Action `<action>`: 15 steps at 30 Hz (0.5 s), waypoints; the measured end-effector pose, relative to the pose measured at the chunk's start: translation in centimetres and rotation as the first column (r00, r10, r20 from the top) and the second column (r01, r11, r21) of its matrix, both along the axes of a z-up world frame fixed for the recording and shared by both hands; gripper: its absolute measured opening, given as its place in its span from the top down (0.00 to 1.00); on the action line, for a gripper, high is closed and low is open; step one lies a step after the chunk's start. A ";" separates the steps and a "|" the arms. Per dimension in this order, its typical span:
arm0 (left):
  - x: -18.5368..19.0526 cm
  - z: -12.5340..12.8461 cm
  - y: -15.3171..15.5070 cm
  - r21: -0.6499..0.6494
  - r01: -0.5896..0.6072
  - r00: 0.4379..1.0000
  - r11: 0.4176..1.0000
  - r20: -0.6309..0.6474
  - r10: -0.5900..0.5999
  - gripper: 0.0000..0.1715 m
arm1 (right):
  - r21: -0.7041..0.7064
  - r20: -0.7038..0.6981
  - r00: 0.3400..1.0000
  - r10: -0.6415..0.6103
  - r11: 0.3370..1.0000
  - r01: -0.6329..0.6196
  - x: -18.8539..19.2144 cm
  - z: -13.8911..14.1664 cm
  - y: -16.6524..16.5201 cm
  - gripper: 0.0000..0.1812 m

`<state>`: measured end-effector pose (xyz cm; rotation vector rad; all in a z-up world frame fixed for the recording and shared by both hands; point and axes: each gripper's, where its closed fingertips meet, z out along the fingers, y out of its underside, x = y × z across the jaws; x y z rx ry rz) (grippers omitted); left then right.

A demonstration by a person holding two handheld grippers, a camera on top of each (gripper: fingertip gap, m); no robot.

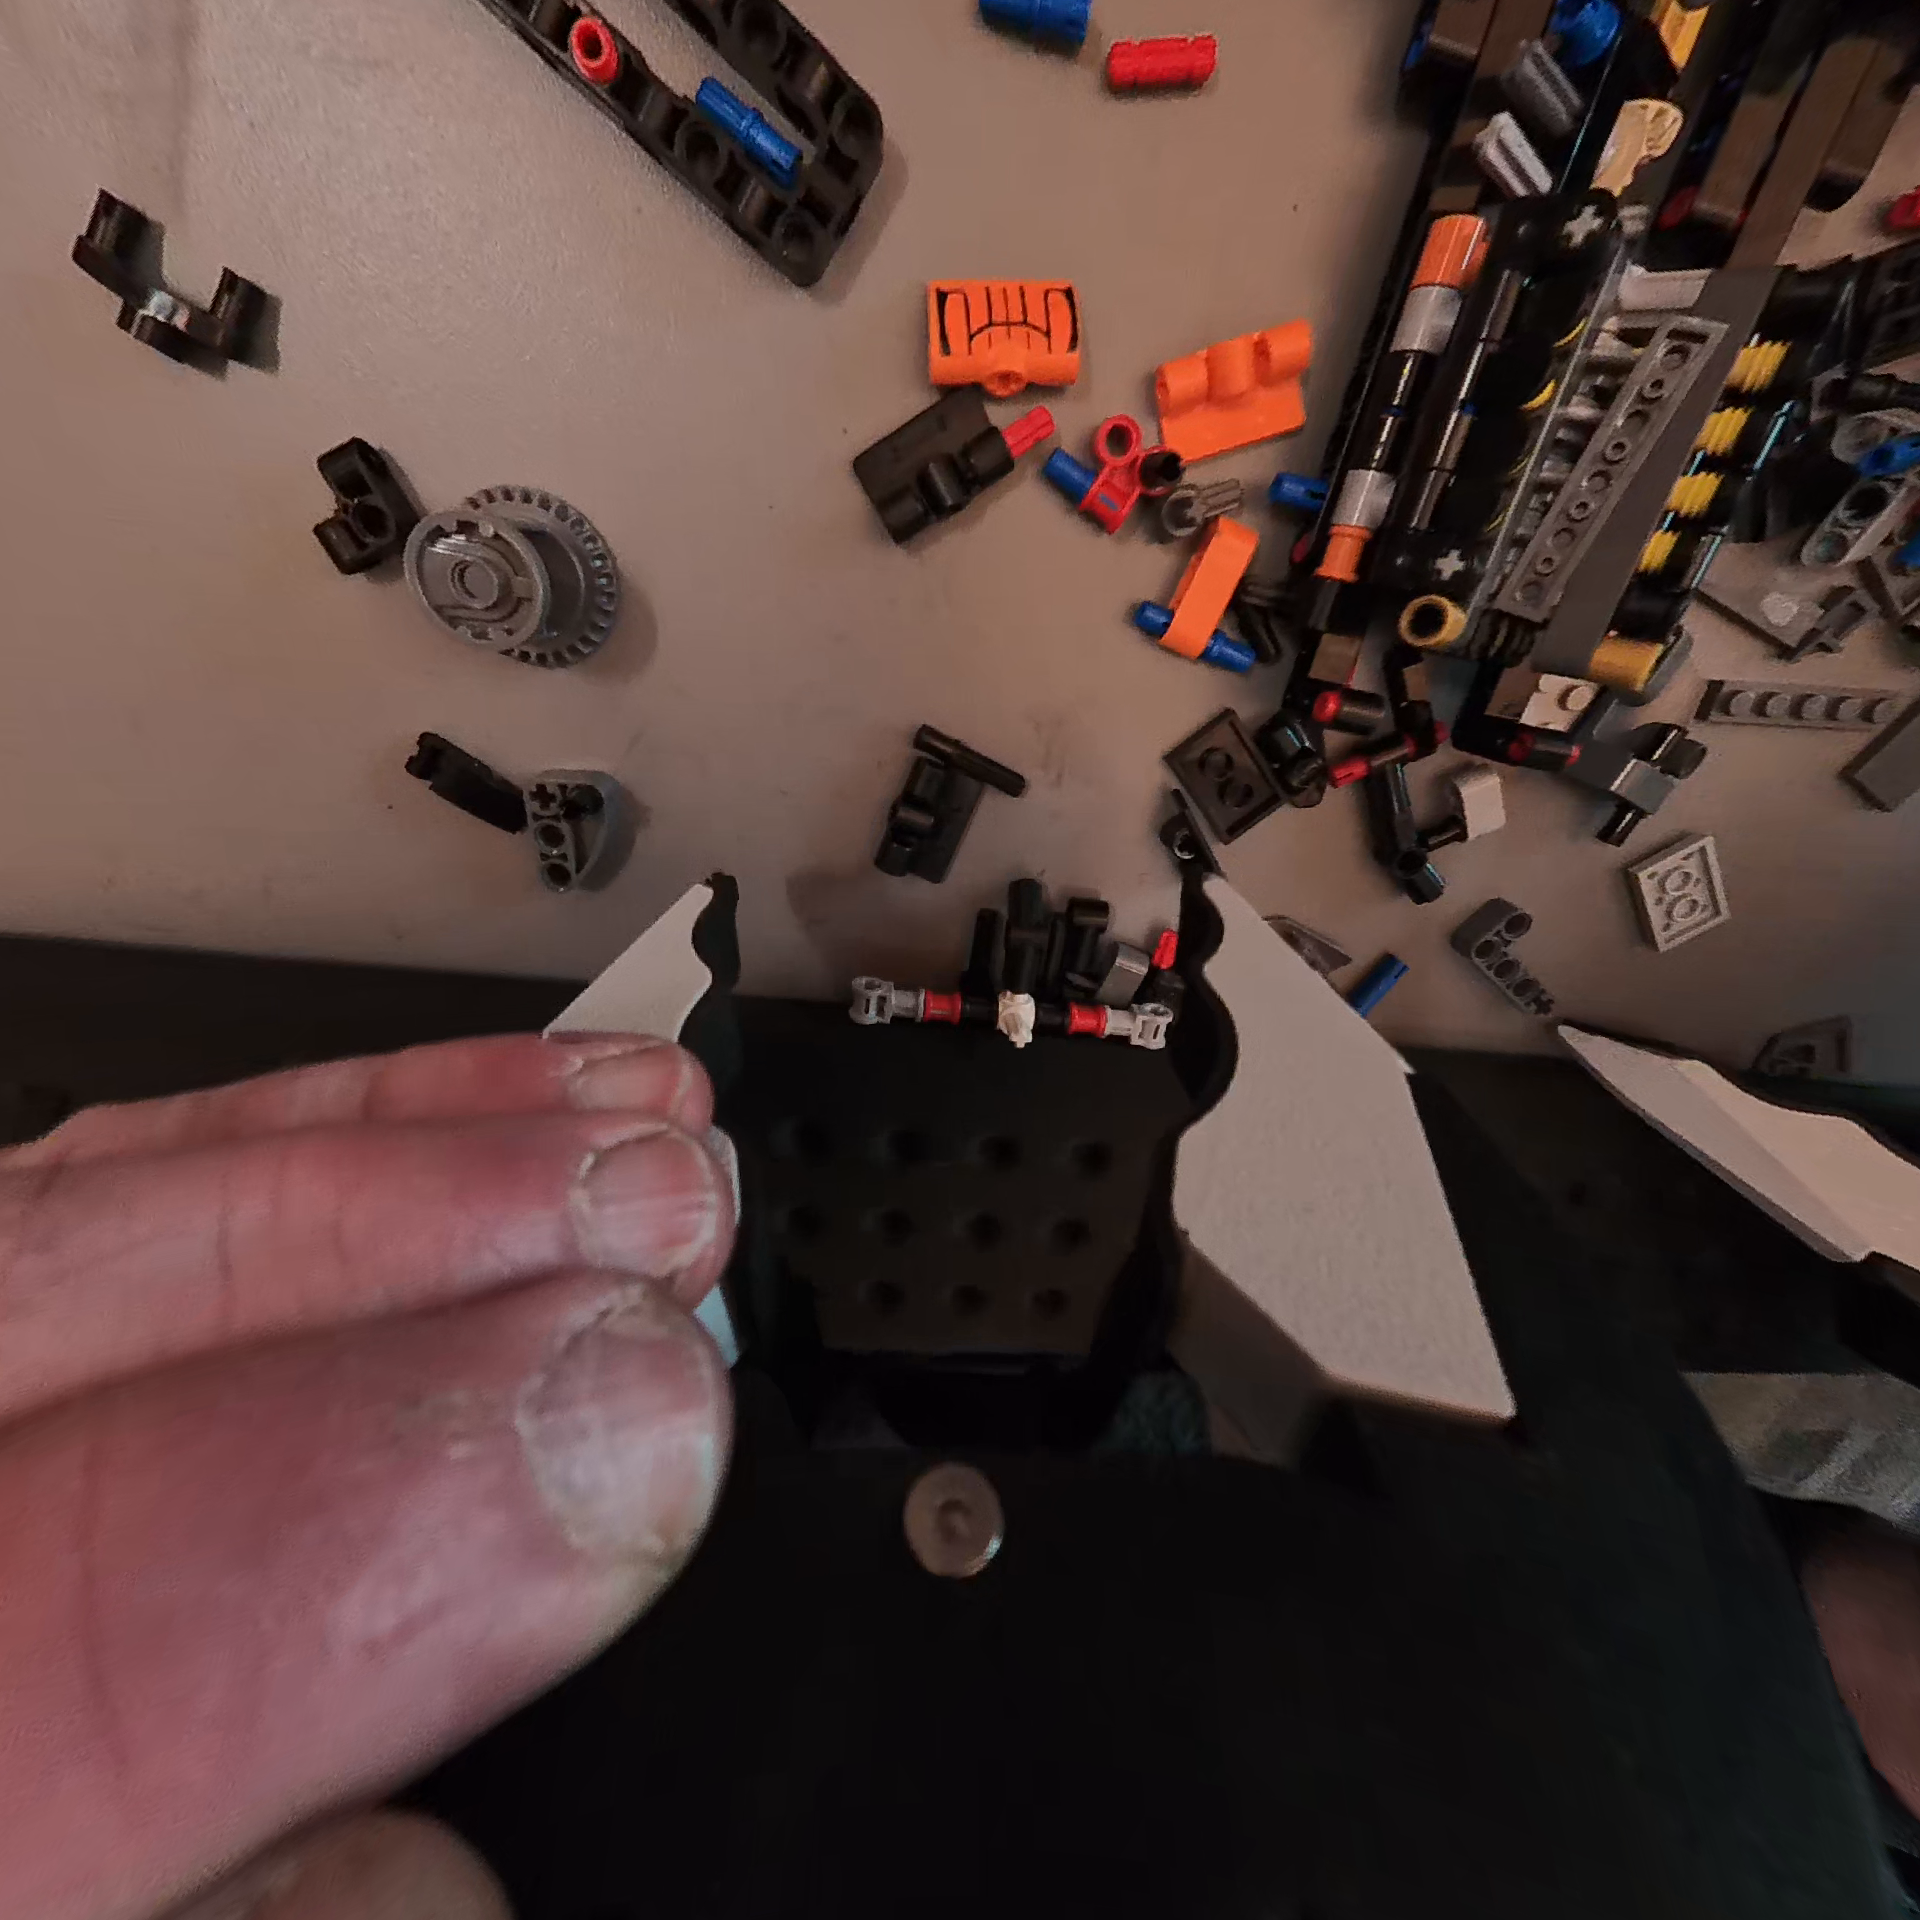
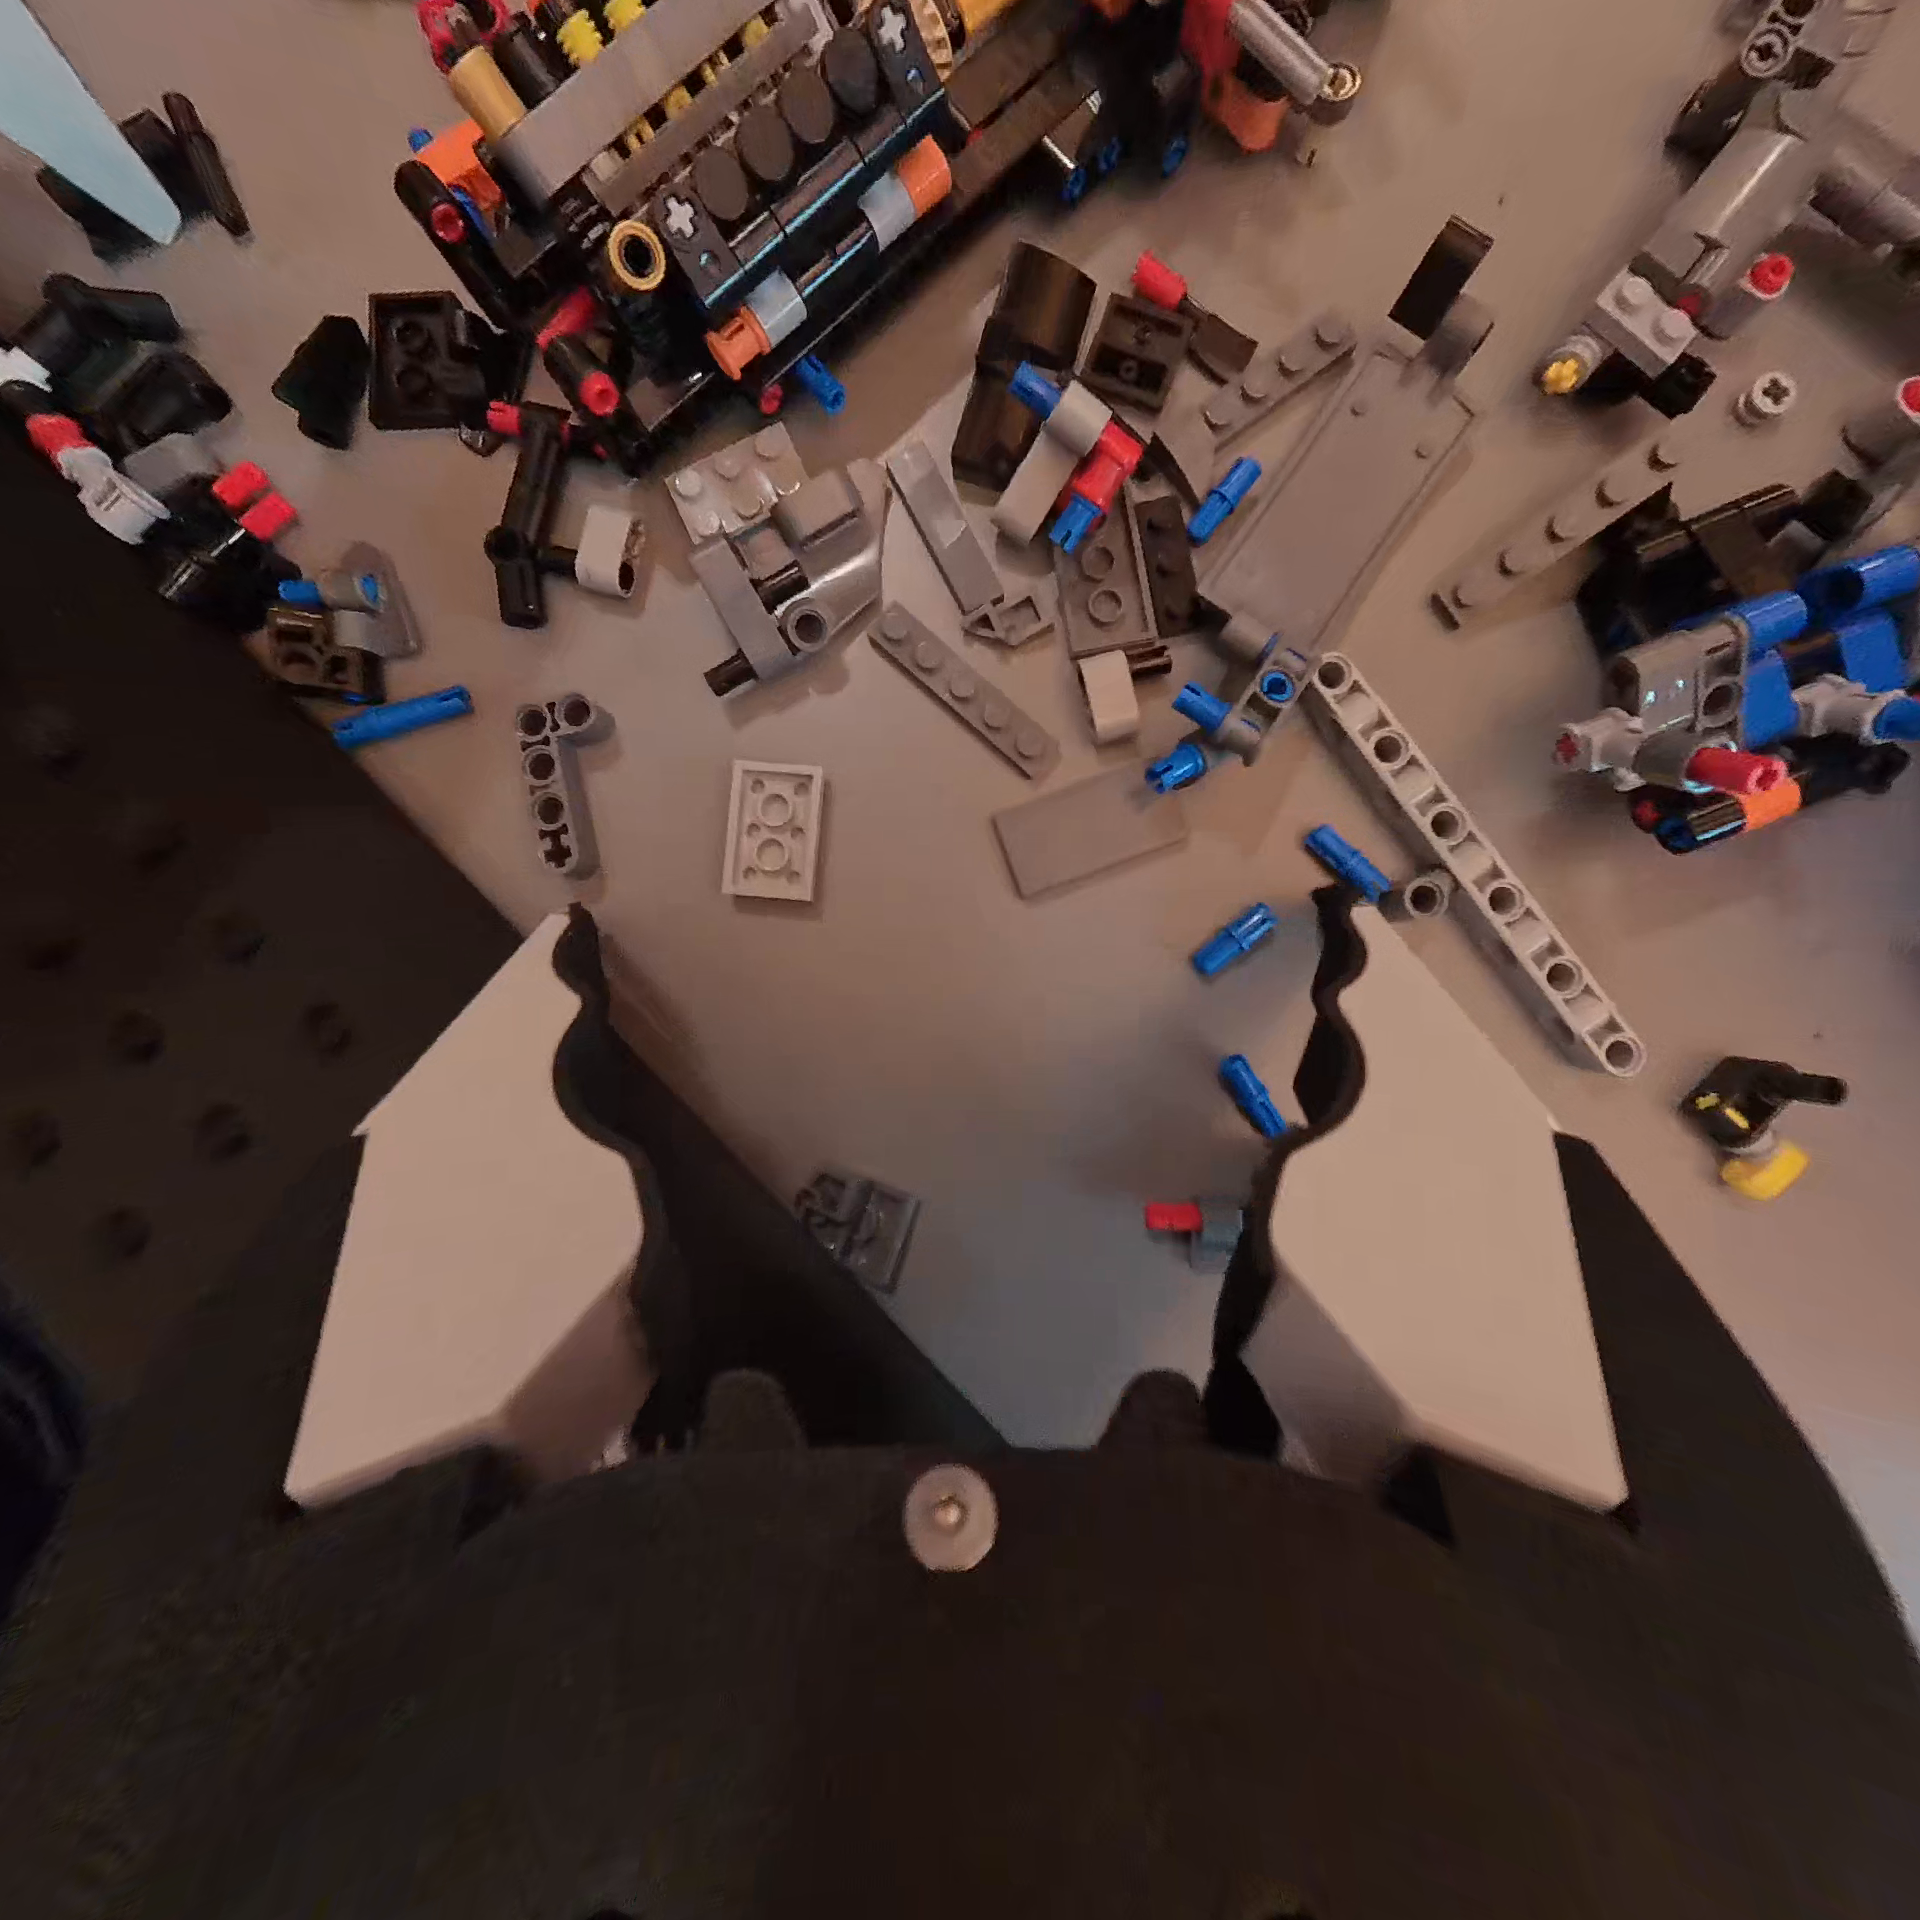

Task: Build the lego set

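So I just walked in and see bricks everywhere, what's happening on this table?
A person is partway through a Lego build with two hand-held grippers. The left hand-held gripper is open around a small black sub-assembly with a grey-and-red rod across it. The right hand-held gripper is open and empty above loose blue pins and grey plates. A larger, partly built model lies farther back on the table.

No readable text, label, brand, number or sign shows in either view. The orange tile (image 1: 1003,335), just left of the long dark assembly (image 1: 1538,416), bears only printed black lines, no letters.
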<state>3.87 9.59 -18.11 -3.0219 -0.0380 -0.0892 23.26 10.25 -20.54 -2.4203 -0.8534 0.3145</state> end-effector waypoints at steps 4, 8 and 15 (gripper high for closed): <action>0.0 0.2 0.0 0.026 -0.037 0.999 0.999 -0.009 0.037 0.52 | -0.028 0.032 0.999 -0.004 1.000 0.005 0.4 -0.5 0.3 0.19; 0.4 1.3 -0.3 0.076 -0.091 0.996 0.993 0.013 0.090 0.52 | -0.007 -0.010 1.000 -0.004 1.000 0.004 0.3 -0.4 0.6 0.14; 2.1 2.6 -2.8 0.180 -0.106 0.990 0.978 -0.075 0.121 0.60 | -0.007 -0.012 1.000 -0.002 1.000 0.002 0.4 -0.3 0.6 0.14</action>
